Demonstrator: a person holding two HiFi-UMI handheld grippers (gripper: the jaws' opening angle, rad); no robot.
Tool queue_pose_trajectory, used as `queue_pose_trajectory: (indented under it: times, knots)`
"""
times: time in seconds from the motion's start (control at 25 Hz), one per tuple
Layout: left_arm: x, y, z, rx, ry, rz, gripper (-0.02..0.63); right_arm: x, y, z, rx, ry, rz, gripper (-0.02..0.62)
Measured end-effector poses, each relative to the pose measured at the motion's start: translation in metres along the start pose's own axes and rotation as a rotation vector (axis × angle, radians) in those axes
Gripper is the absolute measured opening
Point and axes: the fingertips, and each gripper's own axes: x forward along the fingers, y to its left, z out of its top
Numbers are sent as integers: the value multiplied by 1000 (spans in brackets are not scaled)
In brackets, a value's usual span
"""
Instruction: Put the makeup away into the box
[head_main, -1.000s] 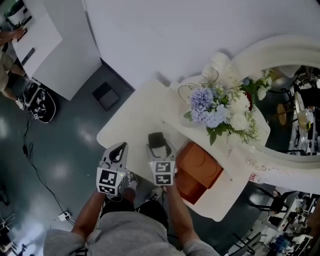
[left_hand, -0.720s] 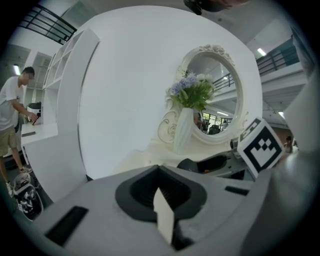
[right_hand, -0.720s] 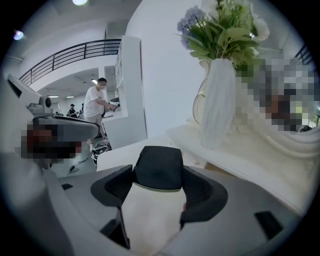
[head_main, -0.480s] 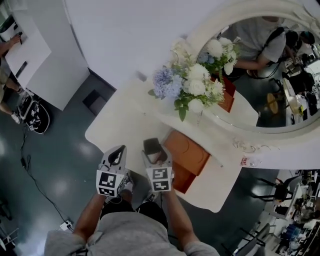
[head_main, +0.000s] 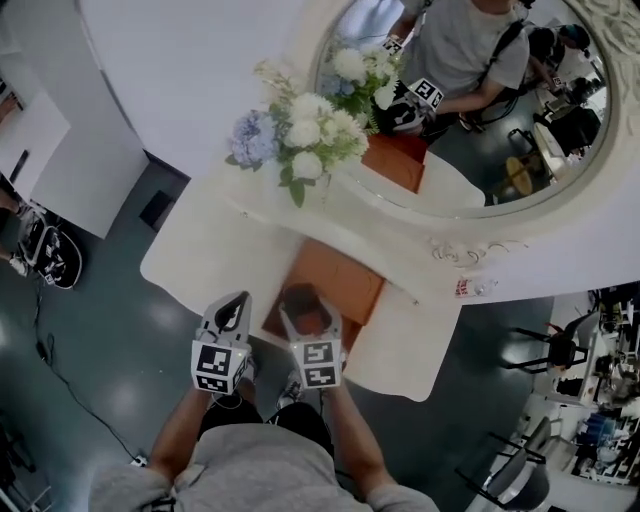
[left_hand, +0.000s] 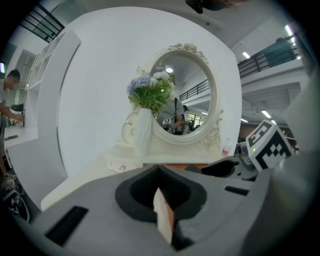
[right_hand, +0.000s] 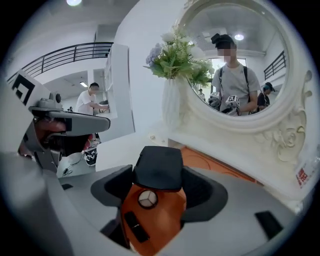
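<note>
Gripping orange makeup case (right_hand: 152, 210), cap (right_hand: 159, 167) pointing forward

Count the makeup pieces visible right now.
2. A thin white-and-orange piece is clamped in the left gripper; an orange piece with a black cap is clamped in the right gripper. More may be hidden inside the orange box.

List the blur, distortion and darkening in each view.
Head view: wide-angle lens bends the mirror rim. Left gripper view: black round vignette; the pale piece in the shut left claw is out of focus. Right gripper view: same vignette; the orange item gripped by the right claw is slightly soft.
</note>
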Motion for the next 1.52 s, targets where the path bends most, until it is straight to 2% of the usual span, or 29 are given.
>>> queue_pose_trajectory:
  times: [0.32,0.56,1.0,1.32,1.52]
  knots:
    - [12,-50,-3,27,10,-73,0,-31,-26,-35,47,21,-43,325]
    - [20,-70,-13,39,36,-105,0,-38,-36,-59,69,49,-54,325]
    - [31,-74,-31,48,77,-125,0,-26,-38,-89,94,122,-43,325]
    - [38,-71,-40,43,95,-131,0,-16,-29,-97,45,157,-7,325]
    - [39,-71,-41,43,98,-134,0,-11,-28,-107,56,183,0,325]
